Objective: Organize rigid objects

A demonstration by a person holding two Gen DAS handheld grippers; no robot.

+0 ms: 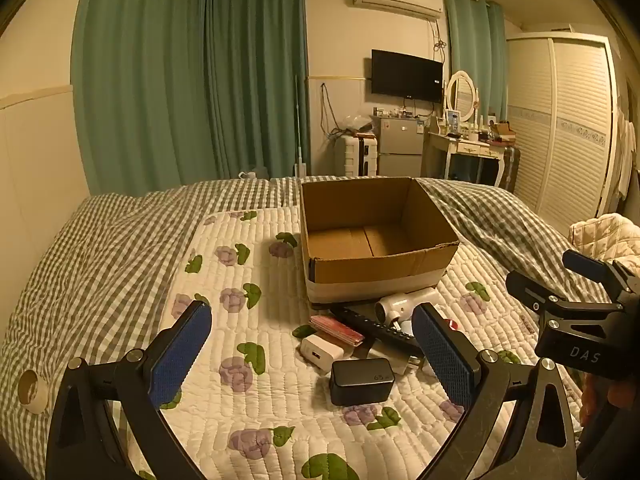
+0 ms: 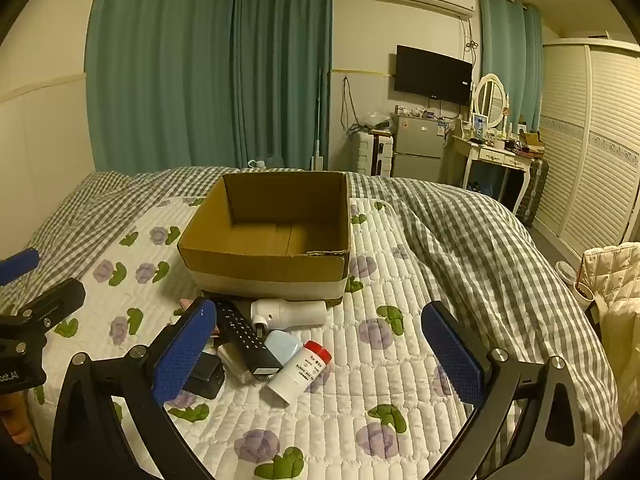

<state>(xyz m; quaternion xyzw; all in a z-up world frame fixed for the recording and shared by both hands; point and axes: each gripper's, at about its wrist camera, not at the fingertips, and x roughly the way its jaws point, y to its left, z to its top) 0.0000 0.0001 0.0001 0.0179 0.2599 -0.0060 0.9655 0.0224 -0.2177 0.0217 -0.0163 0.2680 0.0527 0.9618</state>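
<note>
both grippers hovered above the bed, nothing held. left gripper [image 1: 316,354]: fingers spread wide apart, black charger brick [image 1: 361,381] on the quilt between them. right gripper [image 2: 320,354]: fingers likewise wide apart, white bottle with red cap [image 2: 299,372] lying on its side between them.

cardboard box [image 2: 266,268] sat open on the floral quilt [image 2: 380,360], nothing visible inside. task items lay in a loose pile just in front of the box: white hair dryer [image 2: 289,313] touching the box base, black remote [image 2: 245,338], pale blue case [image 2: 283,345], white plug adapter [image 1: 320,351], red packet [image 1: 335,329]. remote overlapped the red packet. checked duvet [image 2: 472,232] lay to the right.
</note>
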